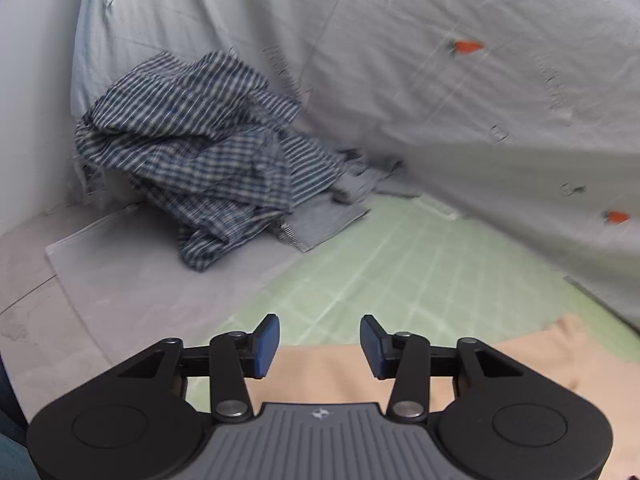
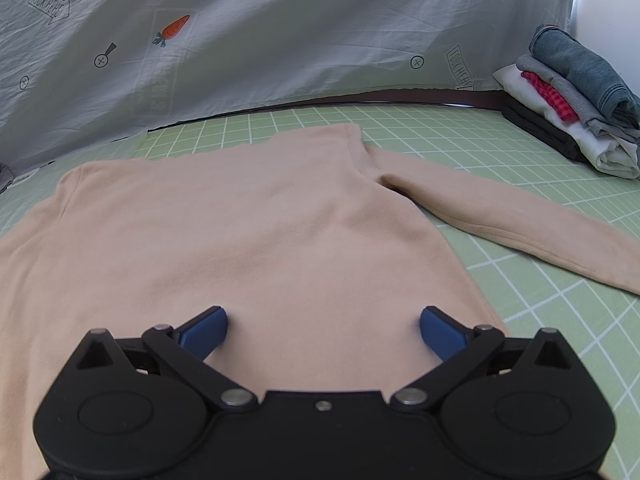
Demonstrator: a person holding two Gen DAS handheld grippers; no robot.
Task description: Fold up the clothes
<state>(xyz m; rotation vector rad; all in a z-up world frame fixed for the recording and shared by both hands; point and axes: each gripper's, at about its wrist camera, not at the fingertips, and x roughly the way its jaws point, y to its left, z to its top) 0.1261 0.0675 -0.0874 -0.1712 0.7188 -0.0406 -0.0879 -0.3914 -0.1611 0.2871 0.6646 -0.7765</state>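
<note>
The right gripper point(image 2: 323, 330), fingers wide, hovers over the peach sweater point(image 2: 224, 216) spread flat; soft, limp knit, best pinched at hem or sleeve. The left gripper point(image 1: 319, 346) is narrower, empty.

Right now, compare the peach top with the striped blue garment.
The peach top lies spread flat on the green mat; the striped blue garment sits crumpled in a heap off the mat. The top is plain; the garment is patterned. Neither is folded or held by a gripper.

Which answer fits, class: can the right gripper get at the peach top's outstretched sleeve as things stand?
Probably yes. The right gripper is open above the peach top, and the sleeve lies flat on the green mat with nothing between them.
</note>
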